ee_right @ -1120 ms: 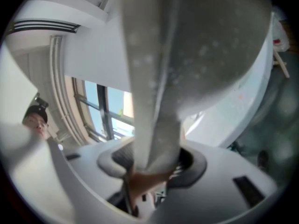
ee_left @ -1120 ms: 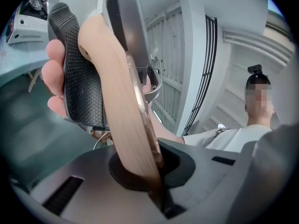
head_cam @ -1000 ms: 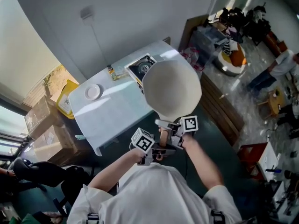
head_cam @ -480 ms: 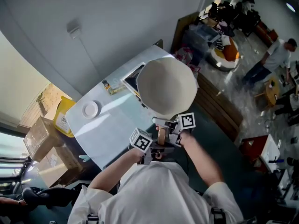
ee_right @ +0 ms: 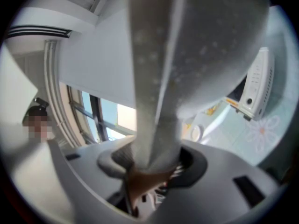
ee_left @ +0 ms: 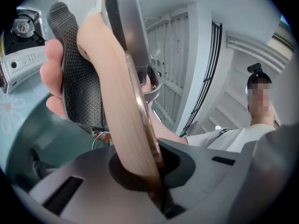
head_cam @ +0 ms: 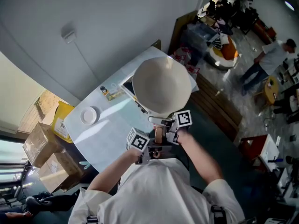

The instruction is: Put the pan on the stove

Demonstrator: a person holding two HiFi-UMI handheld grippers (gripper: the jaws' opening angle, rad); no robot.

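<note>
The pan [head_cam: 161,85] is up in the air in the middle of the head view; it is big, round and pale, and it is not on the stove [head_cam: 127,84]; in that view it covers part of the stove, so only a dark corner shows at the pan's left edge. Both tongs hold the pan by its handle [head_cam: 159,135], which points down toward the person. The left tongs [head_cam: 154,149] are squeezed tight on the brown wooden end of the handle; in the left gripper view the wood runs right down between their jaws [ee_left: 149,176]. The right tongs [head_cam: 164,125] sit higher up, nearer the bowl of the pan; they are closed on the thick grey neck of the handle, so their jaws stand wider [ee_right: 149,167]. The stove is on the counter [head_cam: 112,129]; it shows at the upper left of the left gripper view [ee_left: 21,55] and at the right side of the right gripper view [ee_right: 256,83]. A small white plate [head_cam: 88,115] lies on the counter too, well to the left of the pan; brown boxes [head_cam: 39,148] stand on the floor at the left edge.
</note>
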